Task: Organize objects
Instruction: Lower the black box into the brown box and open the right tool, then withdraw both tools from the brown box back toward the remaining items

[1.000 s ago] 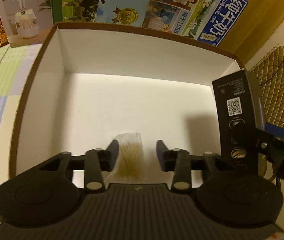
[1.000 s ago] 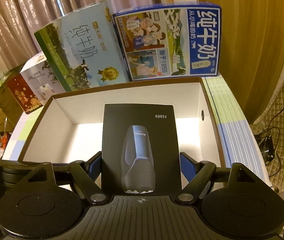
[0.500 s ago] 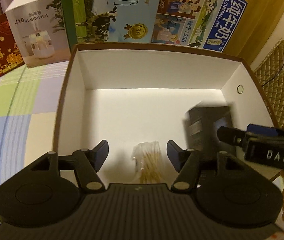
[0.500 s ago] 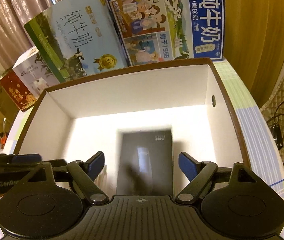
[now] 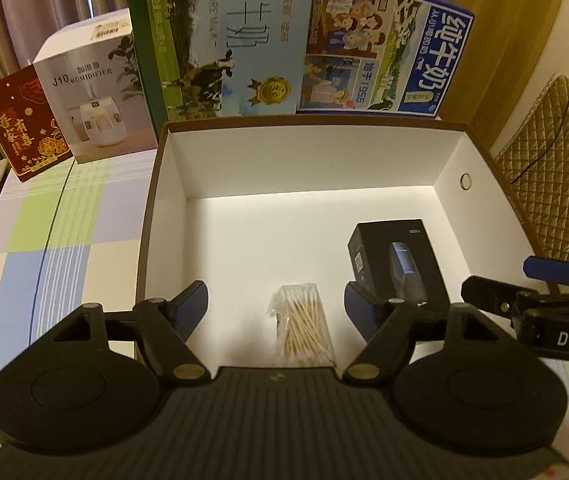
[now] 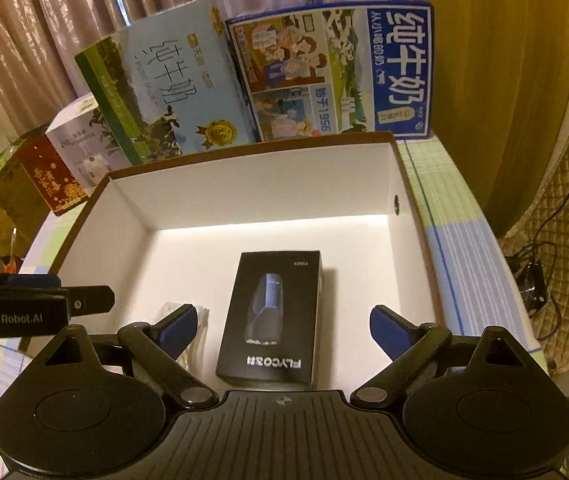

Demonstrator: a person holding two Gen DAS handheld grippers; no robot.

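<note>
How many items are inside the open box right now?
2: a black shaver box lying flat right of centre, and a bag of cotton swabs near the front wall. The front edge is hidden behind the grippers.

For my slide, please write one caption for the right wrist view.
Open right tool above a black rectangular shaver carton lying flat inside the white-lined cardboard box.

Black shaver box (image 6: 270,318) lying flat, cotton swab bag (image 5: 303,326) beside, inside white box (image 5: 308,152)

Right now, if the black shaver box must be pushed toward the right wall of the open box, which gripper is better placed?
Probably the right gripper: open, with the black shaver box directly between its fingers. The left gripper faces the cotton swab bag.
</note>
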